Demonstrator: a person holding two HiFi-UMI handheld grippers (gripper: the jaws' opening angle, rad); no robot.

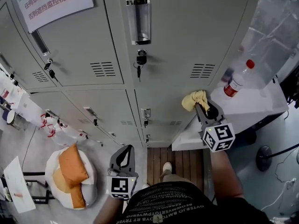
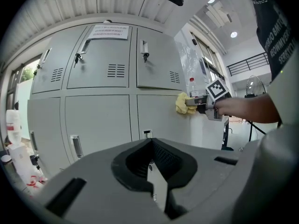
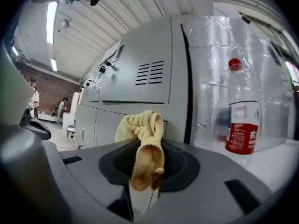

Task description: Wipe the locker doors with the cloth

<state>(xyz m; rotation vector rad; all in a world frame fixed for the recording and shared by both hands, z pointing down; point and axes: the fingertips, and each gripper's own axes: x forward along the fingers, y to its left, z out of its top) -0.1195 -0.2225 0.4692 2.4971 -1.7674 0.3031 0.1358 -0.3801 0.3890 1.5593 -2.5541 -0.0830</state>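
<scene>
The yellow cloth (image 3: 142,148) is clamped in the closed jaws of the right gripper (image 1: 202,107). It is bunched up and sits at the right edge of a grey locker door (image 1: 182,41), below the vent slots. Whether it really touches the metal is not clear. The right forearm reaches forward and up to the lockers. The left gripper (image 1: 124,157) is held low and back near the body, with its jaws together and nothing between them. Just right of the cloth, a bottle with red cap (image 1: 236,83) stands on a white counter (image 1: 252,106), in front of a plastic sheet (image 1: 275,31). Keys (image 1: 140,59) hang in the door lock above.
</scene>
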